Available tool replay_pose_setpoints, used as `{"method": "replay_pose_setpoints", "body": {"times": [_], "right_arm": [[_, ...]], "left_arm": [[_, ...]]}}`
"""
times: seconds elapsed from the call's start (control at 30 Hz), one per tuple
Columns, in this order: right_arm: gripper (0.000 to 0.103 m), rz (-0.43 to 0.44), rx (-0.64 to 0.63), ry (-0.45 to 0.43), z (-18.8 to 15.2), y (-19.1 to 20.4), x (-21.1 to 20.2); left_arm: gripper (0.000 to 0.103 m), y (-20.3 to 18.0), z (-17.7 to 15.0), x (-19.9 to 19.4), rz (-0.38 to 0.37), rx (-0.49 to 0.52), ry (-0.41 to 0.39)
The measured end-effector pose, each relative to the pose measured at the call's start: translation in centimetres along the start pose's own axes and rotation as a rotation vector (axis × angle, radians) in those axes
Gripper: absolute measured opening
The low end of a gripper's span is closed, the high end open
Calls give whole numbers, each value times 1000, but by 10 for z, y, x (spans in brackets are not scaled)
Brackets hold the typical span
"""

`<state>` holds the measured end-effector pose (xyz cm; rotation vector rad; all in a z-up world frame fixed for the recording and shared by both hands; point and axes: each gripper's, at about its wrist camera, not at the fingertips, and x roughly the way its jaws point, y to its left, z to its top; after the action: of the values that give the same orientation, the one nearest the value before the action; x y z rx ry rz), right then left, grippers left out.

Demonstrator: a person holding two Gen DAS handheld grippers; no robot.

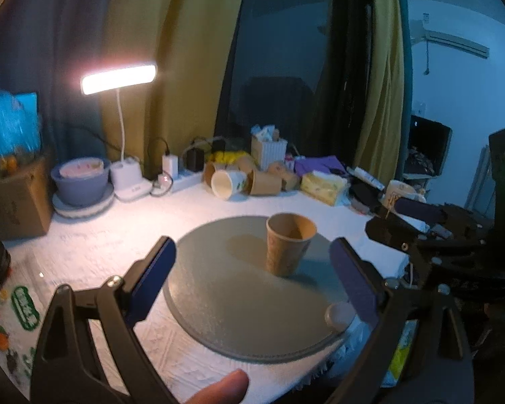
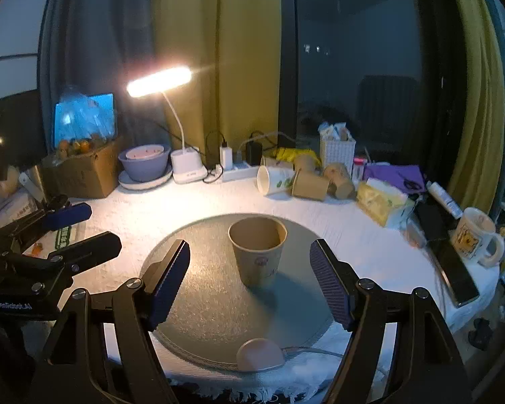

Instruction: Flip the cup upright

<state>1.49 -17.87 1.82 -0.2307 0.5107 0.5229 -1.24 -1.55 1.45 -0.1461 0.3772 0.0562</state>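
Left gripper point(image 1: 252, 266) jaws spread wide, nothing between the pads, cup ahead of them and untouched. Right gripper point(image 2: 249, 269) likewise wide open and empty, cup sits just beyond the gap between its fingers. Each gripper shows in the other's view only partly: the right one at the right edge of the left view, dark and blurred; the left one at the left edge of the right view, body cut off by the frame.

Brown paper cup point(image 2: 257, 250) stands upright, mouth up, on the round grey mat point(image 2: 202, 296), a bit past the mat's centre. Print on the cup wall too small to read. A pale dome-shaped object point(image 2: 260, 353) sits at the mat's near rim, partly hidden by the frame edge; cannot tell what it is. A fingertip point(image 1: 222, 389) pokes in at the bottom of the left view, rest of hand cut off.

White tablecloth point(image 2: 370, 252) under the mat. At the back: lit desk lamp point(image 2: 160, 80), grey bowl on a plate point(image 2: 144, 165), power strip with chargers point(image 2: 235, 168), several paper cups lying on their sides point(image 2: 309, 183), white basket point(image 2: 336, 153), tissue pack point(image 2: 380, 203). Mug point(image 2: 474, 237) at far right near a dark flat object, maybe a phone. Cardboard box point(image 2: 84, 171) far left, contents hard to make out. Nothing stands between either gripper and the cup.
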Motion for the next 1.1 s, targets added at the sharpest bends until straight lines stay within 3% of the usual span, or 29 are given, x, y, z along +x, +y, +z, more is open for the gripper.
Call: {"method": "replay_pose_setpoints", "body": {"times": [0.8, 1.1], "right_arm": [[77, -41, -16, -92, 31, 16, -65], [77, -47, 0, -113, 33, 12, -73]], "left_arm": [[94, -25, 34, -69, 27, 101, -188], [94, -10, 33, -72, 49, 39, -146]]}}
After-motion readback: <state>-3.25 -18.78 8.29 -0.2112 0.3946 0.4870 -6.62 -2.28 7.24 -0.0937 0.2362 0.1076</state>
